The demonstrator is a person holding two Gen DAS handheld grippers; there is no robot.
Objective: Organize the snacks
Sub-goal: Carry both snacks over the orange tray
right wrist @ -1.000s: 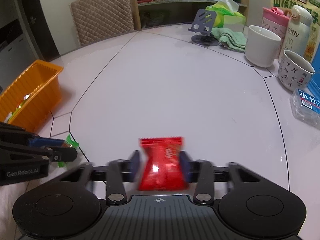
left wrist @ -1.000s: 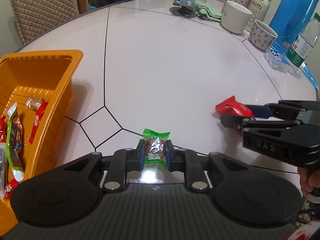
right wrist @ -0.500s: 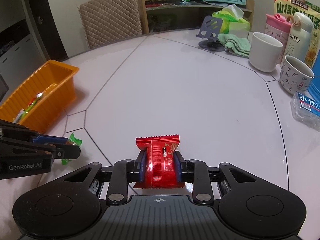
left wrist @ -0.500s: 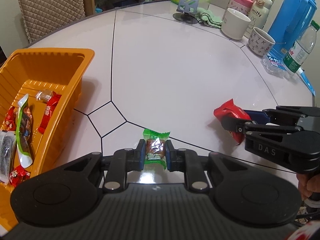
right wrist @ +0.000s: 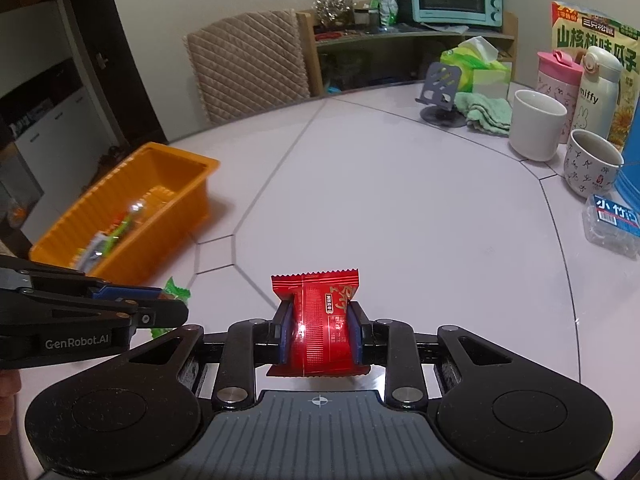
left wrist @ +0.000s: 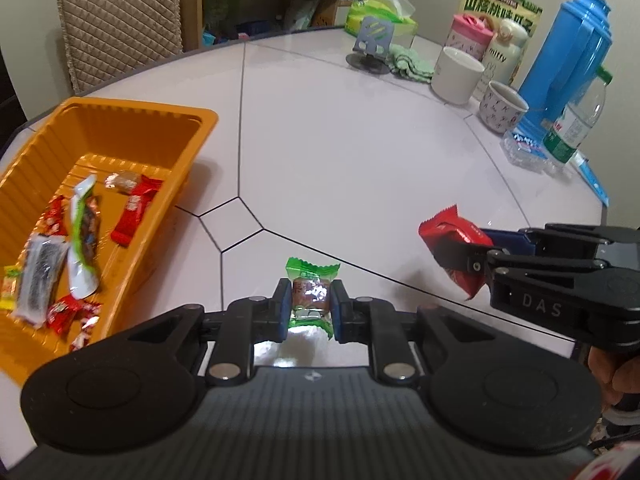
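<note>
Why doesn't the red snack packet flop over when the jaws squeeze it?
The red snack packet probably holds something fairly firm: it stands upright in the right gripper without sagging. Its shiny wrapper looks slippery, so it might slide if the squeeze loosened. It seems light, since the pads pinching only its sides appear to carry it above the table.

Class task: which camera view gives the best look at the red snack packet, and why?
The right wrist view: the red snack packet sits centred, face-on, between the right claw's pads, its print visible. The left wrist view shows the red snack packet only side-on, partly hidden.
</note>
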